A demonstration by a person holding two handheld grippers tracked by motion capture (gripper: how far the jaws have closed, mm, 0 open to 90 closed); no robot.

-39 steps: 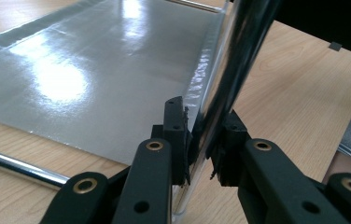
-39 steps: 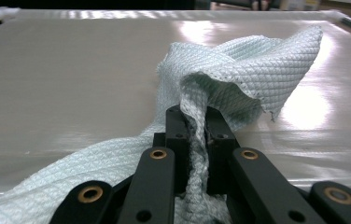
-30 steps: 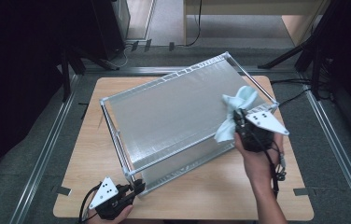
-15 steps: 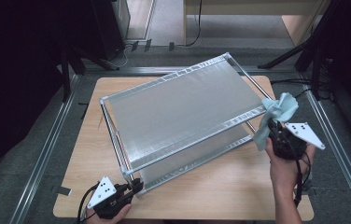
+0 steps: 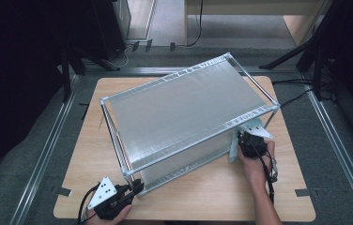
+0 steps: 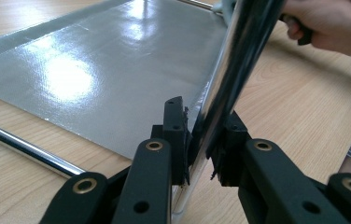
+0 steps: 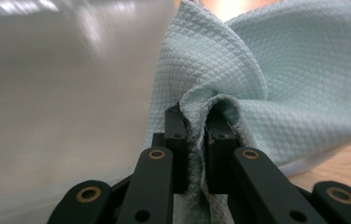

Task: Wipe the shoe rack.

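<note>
A chrome wire rack with two silvery lined shelves stands slanted on the wooden table. My left gripper is at the rack's near left corner, shut on the upright chrome post there; the pads squeeze the post from both sides. My right gripper is low at the rack's right end, under the top shelf's edge. It is shut on a pale green waffle cloth, which bunches between the jaws and lies against the silver liner. A strip of the cloth hangs beside the hand.
The lower shelf's liner stretches ahead of the left gripper, with the person's other hand at its far end. Bare table wood lies in front of the rack. Metal floor rails and dark stands surround the table.
My right gripper carried the cloth off the top shelf's right part, out past the right edge, then down and in beside the lower shelf. The left gripper stayed on the post.
</note>
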